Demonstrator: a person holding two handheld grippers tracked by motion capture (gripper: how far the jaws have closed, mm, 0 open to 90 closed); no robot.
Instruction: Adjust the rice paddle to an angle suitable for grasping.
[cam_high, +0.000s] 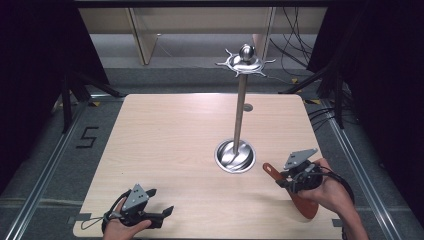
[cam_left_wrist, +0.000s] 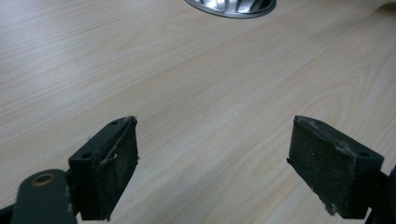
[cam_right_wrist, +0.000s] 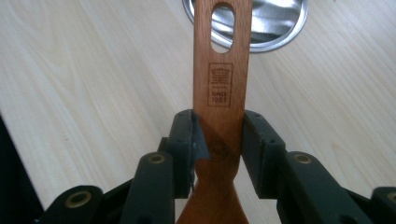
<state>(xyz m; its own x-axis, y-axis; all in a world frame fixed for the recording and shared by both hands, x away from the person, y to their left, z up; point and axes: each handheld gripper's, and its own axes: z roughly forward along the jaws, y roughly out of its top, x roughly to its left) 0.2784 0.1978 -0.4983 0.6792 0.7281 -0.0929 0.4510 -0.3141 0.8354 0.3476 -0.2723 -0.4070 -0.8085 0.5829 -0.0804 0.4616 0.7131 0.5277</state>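
Note:
A brown wooden spatula (cam_high: 300, 197) lies in my right gripper (cam_high: 292, 179) near the table's front right; the jaws are shut on its handle (cam_right_wrist: 219, 93). The handle's end, with an oval hanging hole, points toward the steel base (cam_right_wrist: 275, 23) of a metal utensil stand (cam_high: 240, 115). That stand has a round base (cam_high: 235, 156), a tall pole and a ring of hooks (cam_high: 245, 62) at the top. My left gripper (cam_high: 160, 212) rests at the front left, open, with bare table between its pads (cam_left_wrist: 109, 168).
The light wooden table (cam_high: 165, 135) carries the stand right of centre. Its front edge lies close under both hands. Black frame legs, cables and a grey floor surround the table.

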